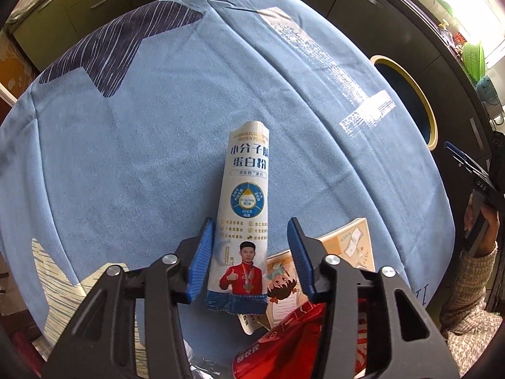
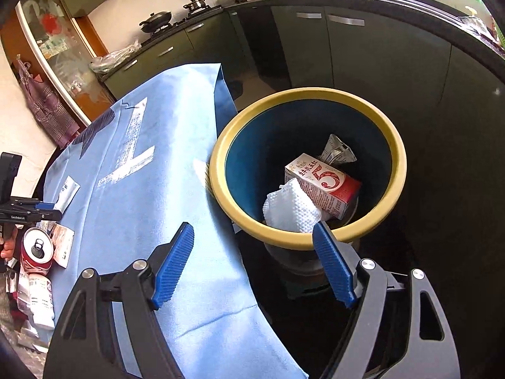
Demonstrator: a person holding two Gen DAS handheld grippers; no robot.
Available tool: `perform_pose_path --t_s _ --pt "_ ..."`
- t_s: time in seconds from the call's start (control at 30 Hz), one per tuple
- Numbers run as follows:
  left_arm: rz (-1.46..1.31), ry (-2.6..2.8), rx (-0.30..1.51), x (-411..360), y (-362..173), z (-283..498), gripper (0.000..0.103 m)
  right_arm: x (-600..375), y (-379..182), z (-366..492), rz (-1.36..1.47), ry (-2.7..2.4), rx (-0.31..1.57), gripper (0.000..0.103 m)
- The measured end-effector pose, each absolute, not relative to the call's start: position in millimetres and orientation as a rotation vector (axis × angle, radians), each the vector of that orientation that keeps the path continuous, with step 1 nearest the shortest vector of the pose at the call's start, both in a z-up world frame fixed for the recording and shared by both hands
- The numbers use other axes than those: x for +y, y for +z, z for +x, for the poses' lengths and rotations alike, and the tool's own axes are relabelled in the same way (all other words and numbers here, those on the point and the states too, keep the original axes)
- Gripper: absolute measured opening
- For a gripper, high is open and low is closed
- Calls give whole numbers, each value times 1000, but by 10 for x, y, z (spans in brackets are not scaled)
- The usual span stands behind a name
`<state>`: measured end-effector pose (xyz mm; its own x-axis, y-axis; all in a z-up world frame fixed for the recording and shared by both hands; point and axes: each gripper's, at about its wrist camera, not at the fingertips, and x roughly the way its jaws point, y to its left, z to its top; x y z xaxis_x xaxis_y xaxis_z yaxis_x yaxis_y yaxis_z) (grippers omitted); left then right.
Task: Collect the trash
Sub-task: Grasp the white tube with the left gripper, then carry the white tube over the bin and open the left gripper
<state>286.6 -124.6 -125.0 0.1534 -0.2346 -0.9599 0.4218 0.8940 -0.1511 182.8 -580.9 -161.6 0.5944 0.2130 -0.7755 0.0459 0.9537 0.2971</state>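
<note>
The left gripper (image 1: pixel 251 252) stands with its two blue ribbed fingers (image 1: pixel 202 252) spread apart, one on each side of a long white paper sachet of protein powder (image 1: pixel 244 208) with blue print and a picture of a man in a red jacket. The left finger seems to touch the sachet's edge, but the right finger is apart from it, so nothing is clamped. The sachet lies on the light blue tablecloth (image 1: pixel 126 158) and points toward 12 o'clock. At 5 o'clock from it are a beige cartoon card (image 1: pixel 347 246) and a crushed red drink can (image 1: pixel 284 341), partly under the gripper. The right gripper (image 2: pixel 252 262) is also spread wide and empty, at the table edge just beside the round bin with a yellow rim and a blue inside (image 2: pixel 399 170). In the bin lie a red and white milk carton (image 2: pixel 325 183), a white crumpled paper towel (image 2: pixel 290 208) at its 7 o'clock, and a silver wrapper (image 2: pixel 337 151) at its 12 o'clock.
</note>
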Motion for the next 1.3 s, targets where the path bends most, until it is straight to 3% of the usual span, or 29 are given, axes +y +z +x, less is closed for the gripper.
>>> perform_pose_path --t_s 0.07,0.2,0.6,0.9,1.13,1.27,1.3 --pt "171 -465 1332 -1219 -1241 2860 31 -5794 -1627 1833 303 103 935 77" --pt "174 -468 1323 -1190 -1202 2845 28 -5787 -1625 1816 306 108 934 77" --pt "222 -485 1244 -1330 -732 2860 27 -5873 -1554 1709 328 111 899 77" --pt "394 -763 1177 -2868 -365 2816 28 -6175 -1453 1398 362 53 847 77" --pt "542 -909 1173 -4330 -628 2930 28 -6494 -1460 1083 409 -10 850 77" --pt "562 -907 1163 -4871 -928 3181 34 -6586 -1478 954 425 -28 859 77" --pt "569 -901 1163 -4976 -990 3237 44 -6598 -1481 931 428 -31 859 77"
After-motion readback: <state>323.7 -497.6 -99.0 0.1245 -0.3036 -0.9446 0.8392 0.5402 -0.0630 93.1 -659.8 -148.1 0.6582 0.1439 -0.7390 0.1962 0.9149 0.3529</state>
